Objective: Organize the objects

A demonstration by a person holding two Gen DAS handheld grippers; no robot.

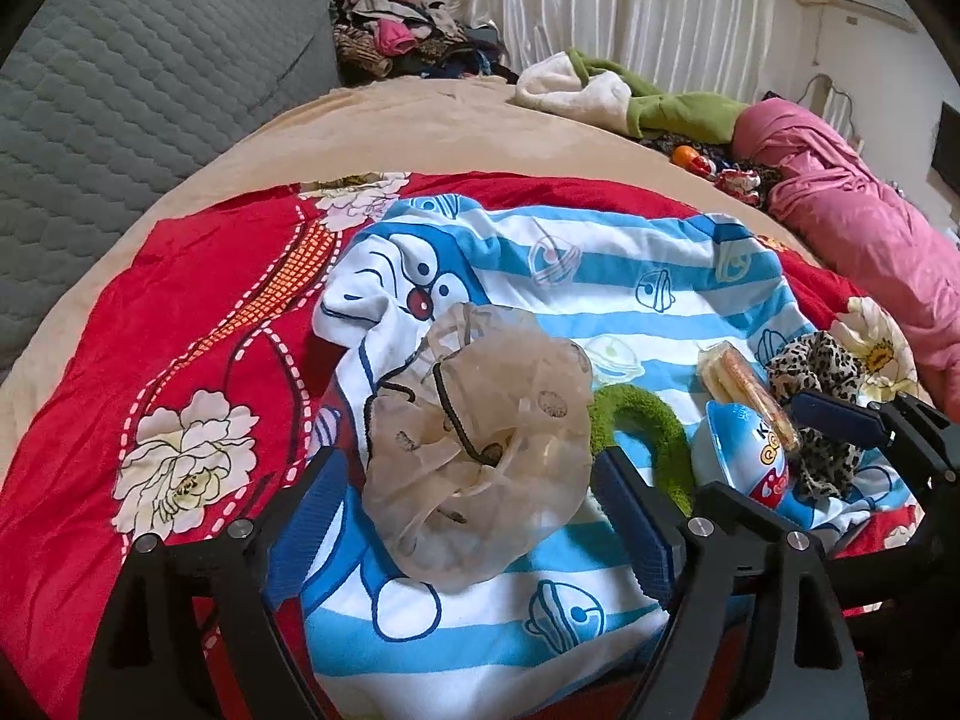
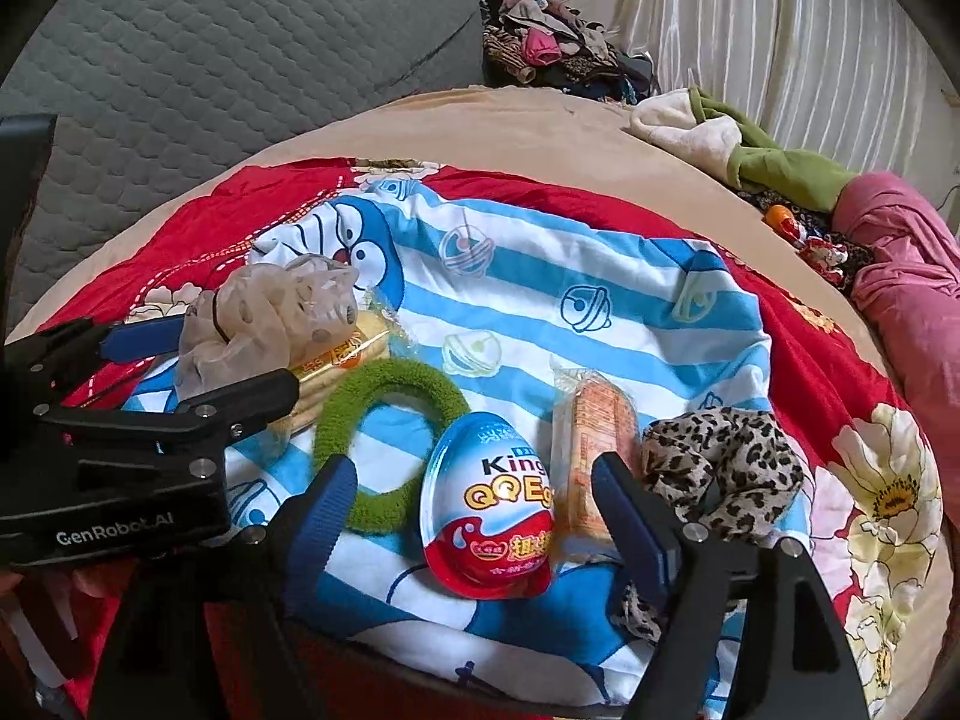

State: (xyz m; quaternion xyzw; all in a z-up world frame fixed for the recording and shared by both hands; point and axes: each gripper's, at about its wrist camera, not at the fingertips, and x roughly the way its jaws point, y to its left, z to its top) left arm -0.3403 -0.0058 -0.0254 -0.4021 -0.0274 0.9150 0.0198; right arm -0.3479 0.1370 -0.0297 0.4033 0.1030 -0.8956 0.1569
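Note:
A sheer beige scrunchie point(image 1: 474, 456) with a black hair tie lies on the blue striped cartoon cloth point(image 1: 600, 276). My left gripper point(image 1: 474, 480) is open around it, one blue pad on each side. In the right wrist view my right gripper point(image 2: 474, 498) is open, with a red and blue toy egg point(image 2: 486, 504) lying between its fingers. A wrapped snack bar point(image 2: 591, 438) lies by the right finger. A green scrunchie point(image 2: 390, 444) lies left of the egg and a leopard scrunchie point(image 2: 726, 468) to the right. Another snack pack point(image 2: 342, 354) sits partly under the beige scrunchie point(image 2: 270, 324).
The cloth lies on a red floral bedspread point(image 1: 180, 312) over a beige sheet. A grey quilted headboard point(image 1: 120, 90) stands at the back left. A pile of clothes point(image 1: 408, 30), a green and white garment point(image 1: 630, 90) and a pink blanket point(image 1: 840, 210) lie at the back and right.

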